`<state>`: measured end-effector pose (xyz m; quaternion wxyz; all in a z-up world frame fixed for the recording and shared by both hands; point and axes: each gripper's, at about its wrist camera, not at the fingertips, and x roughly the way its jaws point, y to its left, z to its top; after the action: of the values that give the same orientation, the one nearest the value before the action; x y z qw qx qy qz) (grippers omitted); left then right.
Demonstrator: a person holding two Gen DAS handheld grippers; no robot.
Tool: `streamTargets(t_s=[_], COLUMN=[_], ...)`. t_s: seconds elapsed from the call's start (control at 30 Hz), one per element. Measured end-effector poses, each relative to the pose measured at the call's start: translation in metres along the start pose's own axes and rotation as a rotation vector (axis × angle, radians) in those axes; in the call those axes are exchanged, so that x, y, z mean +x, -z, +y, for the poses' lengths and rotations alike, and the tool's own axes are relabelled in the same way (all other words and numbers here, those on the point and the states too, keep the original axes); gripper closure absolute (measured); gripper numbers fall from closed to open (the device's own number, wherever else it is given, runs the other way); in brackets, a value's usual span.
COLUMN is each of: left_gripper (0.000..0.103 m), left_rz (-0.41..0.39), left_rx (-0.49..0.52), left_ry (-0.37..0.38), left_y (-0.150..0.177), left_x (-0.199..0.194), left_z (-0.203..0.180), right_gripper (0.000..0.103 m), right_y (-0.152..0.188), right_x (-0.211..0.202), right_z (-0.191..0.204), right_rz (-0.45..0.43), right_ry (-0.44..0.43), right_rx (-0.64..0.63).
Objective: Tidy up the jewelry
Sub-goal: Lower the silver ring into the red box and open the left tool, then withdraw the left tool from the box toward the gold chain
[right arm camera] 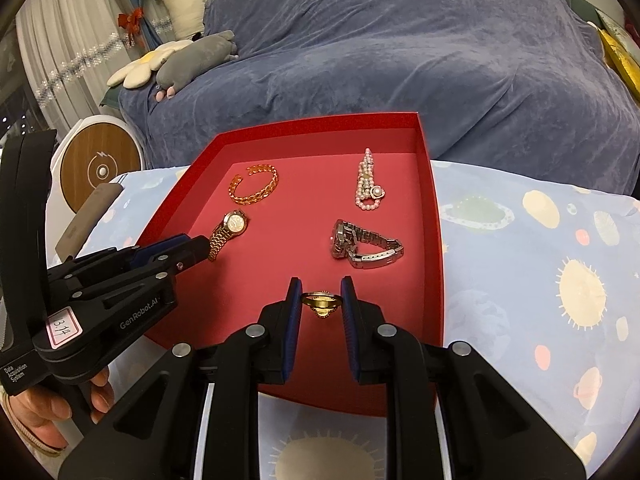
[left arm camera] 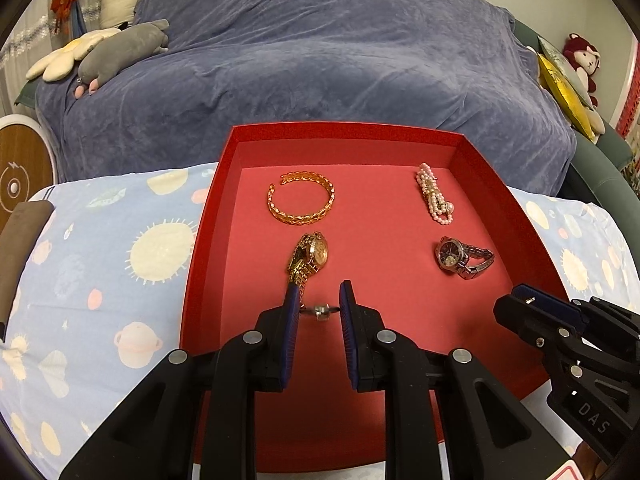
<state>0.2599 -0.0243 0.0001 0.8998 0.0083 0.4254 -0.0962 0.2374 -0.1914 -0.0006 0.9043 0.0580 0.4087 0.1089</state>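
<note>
Behind everything sits a sofa under a blue throw (left arm camera: 340, 60), and in front of it my bench, draped in a planet-print cloth (left arm camera: 120, 280), carries the red tray (left arm camera: 208, 240) where the jewelry goes. Four pieces already lie in it in two columns: a gold bangle (left arm camera: 301, 199) at the far left with a gold watch (left arm camera: 310, 258) nearer me, and a pearl bracelet (left arm camera: 435, 199) at the far right with a silver watch (left arm camera: 460, 259) below it. My left gripper (left arm camera: 320, 311) hovers low over the tray's near left, jaws pinching a small silver ring (left arm camera: 320, 313) by its band. My right gripper (right arm camera: 321, 302) does likewise at the near right, jaws closed on a gold ring (right arm camera: 321, 303). I judge the work nearly done: only these two rings remain to be set down, each finishing its column.
</note>
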Motion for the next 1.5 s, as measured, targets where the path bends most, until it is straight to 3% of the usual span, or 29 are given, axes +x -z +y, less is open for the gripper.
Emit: streamTargets(t_s=[0.2, 0.3, 0.4, 0.53, 0.67, 0.8, 1.5], left_gripper=[0.085, 0.079, 0.066, 0.057, 0.057, 0.056, 0.052], left_rz=[0.007, 0.0, -0.013, -0.027, -0.044, -0.048, -0.007], left_rx=[0.001, -0.009, -0.039, -0.068, -0.076, -0.094, -0.121], left_ry=[-0.002, -0.009, -0.015, -0.018, -0.018, -0.015, -0.015], left_y=[0.0, -0.001, -0.004, -0.009, -0.007, 0.004, 0.102], left_x=[0.004, 0.001, -0.007, -0.026, -0.051, -0.072, -0.129], left_z=[0.0, 0.002, 0.009, 0.018, 0.024, 0.027, 0.028], right_gripper=[0.083, 0.081, 0.064, 0.062, 0.057, 0.05, 0.05], right_y=[0.0, -0.002, -0.006, -0.011, -0.009, 0.006, 0.106], right_x=[0.003, -0.002, -0.015, -0.038, -0.062, -0.084, -0.127], right_z=[-0.002, -0.006, -0.008, -0.009, -0.009, -0.011, -0.007], right_rz=[0.0, -0.013, -0.045, -0.064, -0.07, -0.066, 0.005], right_ry=[-0.005, 0.004, 0.014, 0.031, 0.043, 0.044, 0.024], right_rx=[0.002, 0.012, 0.024, 0.027, 0.032, 0.057, 0.138])
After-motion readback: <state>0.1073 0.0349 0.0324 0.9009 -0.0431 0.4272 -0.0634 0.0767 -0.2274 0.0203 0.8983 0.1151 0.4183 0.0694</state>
